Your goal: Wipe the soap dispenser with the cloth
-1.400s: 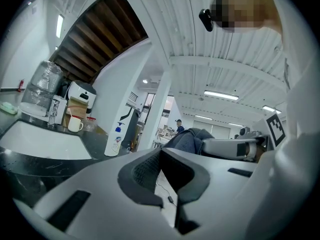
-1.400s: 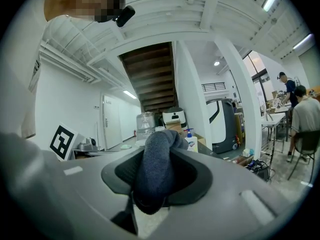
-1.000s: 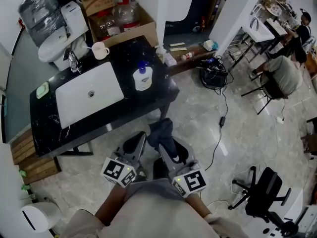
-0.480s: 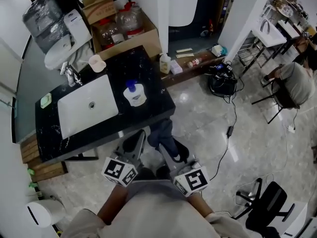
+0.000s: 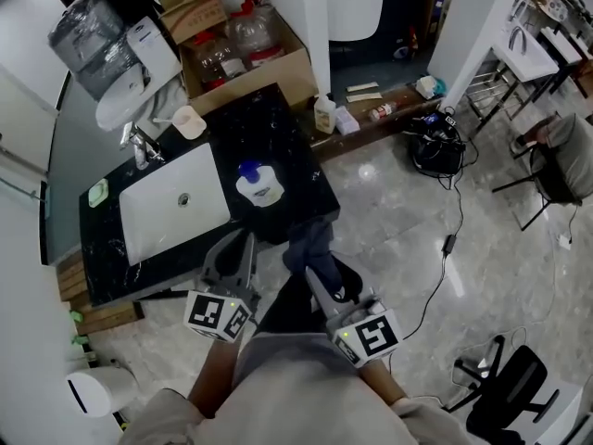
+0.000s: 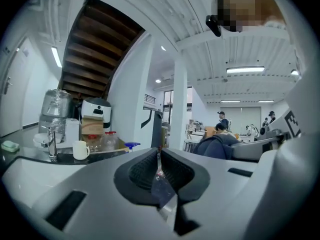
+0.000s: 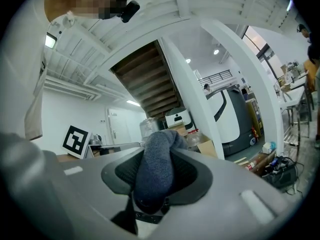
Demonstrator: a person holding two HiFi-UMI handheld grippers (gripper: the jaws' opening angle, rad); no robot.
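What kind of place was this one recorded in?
Probably a lab or open workshop with a mock washroom corner, not a real bathroom: a black counter with a white sink stands on an open floor, near an office chair, loose cables and work desks.

A: Left gripper view: soap dispenser (image 6: 131,145) mostly hidden behind the left gripper (image 6: 158,169); only its blue pump cap shows.
B: Head view: its label's too small to read. The cloth (image 7: 155,169) covers the right gripper (image 7: 156,159) finger gap. Office chair (image 5: 505,397) at 5 o'clock clipped by the edge.
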